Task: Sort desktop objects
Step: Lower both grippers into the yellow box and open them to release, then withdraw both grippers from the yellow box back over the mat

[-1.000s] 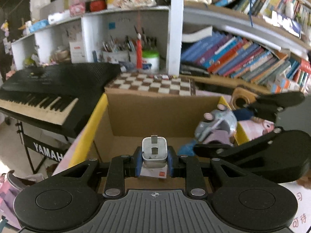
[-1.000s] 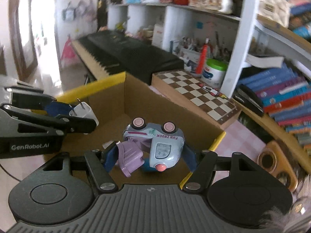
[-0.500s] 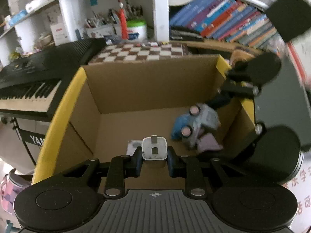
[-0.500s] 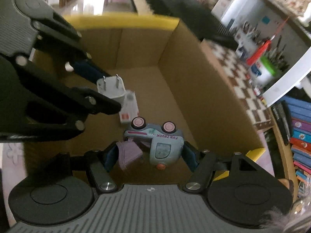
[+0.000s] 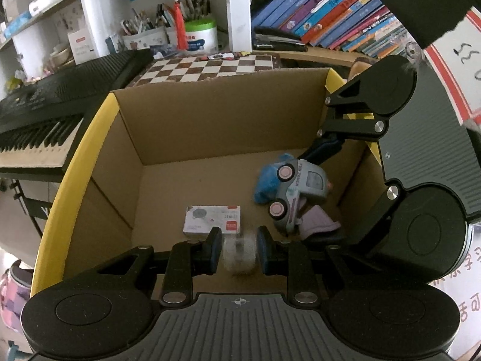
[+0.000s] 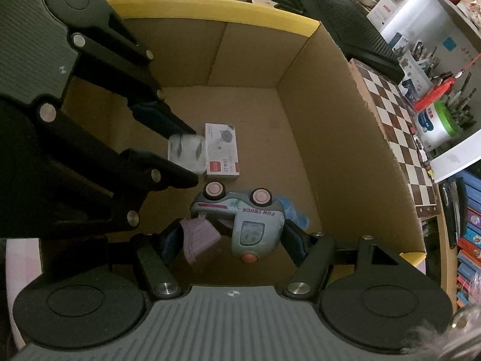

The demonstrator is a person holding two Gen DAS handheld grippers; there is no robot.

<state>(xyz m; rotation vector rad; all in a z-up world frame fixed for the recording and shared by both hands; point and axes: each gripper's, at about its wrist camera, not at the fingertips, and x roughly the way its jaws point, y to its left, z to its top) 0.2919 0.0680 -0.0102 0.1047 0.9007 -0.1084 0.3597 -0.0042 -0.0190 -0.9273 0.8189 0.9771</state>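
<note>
Plug [image 5: 239, 254] is between my left gripper [image 5: 239, 254] pads but blurry, looks like it's slipping out, so I can't tell if the pads have it. It's low in the box [image 5: 90, 132], right by the little carton [image 5: 212, 221] on the floor. Right gripper [image 6: 230, 236] is clamped on the truck [image 6: 243, 219], smooth rounded plastic with pink wheels, upside down. Drop-off step, I'd say; next is just spreading both and lifting clear of the cardboard walls.
</note>
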